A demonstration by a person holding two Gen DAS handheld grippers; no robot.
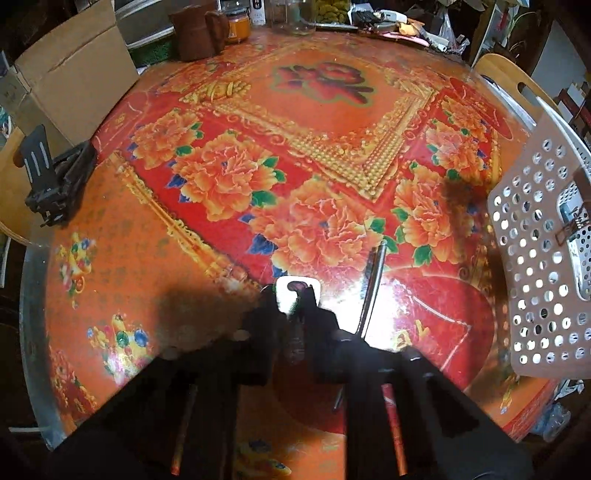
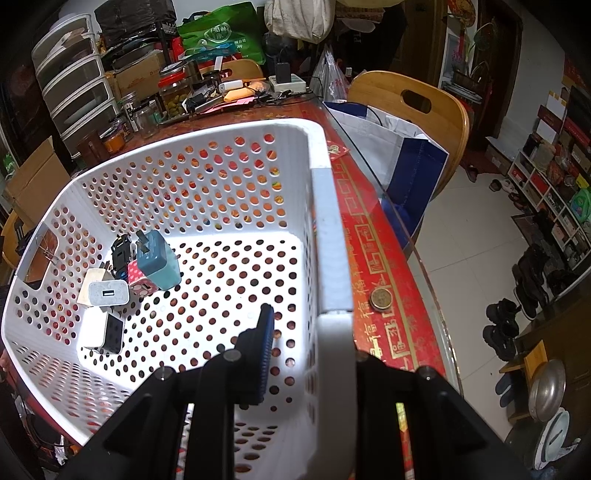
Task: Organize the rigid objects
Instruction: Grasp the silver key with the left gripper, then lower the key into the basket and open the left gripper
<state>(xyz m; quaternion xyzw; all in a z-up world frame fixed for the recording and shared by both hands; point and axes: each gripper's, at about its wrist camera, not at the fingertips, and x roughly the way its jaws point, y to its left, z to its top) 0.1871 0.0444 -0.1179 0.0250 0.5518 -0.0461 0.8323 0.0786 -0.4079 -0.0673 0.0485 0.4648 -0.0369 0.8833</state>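
Observation:
In the left wrist view my left gripper [image 1: 297, 295] is shut on a small white plug adapter [image 1: 295, 291], held low over the red floral tablecloth [image 1: 229, 177]. The white perforated basket [image 1: 535, 258] stands at the right. In the right wrist view my right gripper [image 2: 314, 332] is shut on the basket's right rim [image 2: 328, 236], one finger [image 2: 264, 350] inside the basket. Inside lie several chargers: a teal one [image 2: 159, 262], a white one [image 2: 105, 293], a white and black one [image 2: 101, 332], a pink dotted one [image 2: 142, 282] and a black plug [image 2: 122, 251].
A thin metal rod [image 1: 373, 291] lies on the table right of my left gripper. A black clamp [image 1: 55, 181] sits at the left table edge by a cardboard box [image 1: 74, 70]. Jars and clutter [image 1: 258, 22] line the far edge. A coin [image 2: 380, 298] lies beside the basket.

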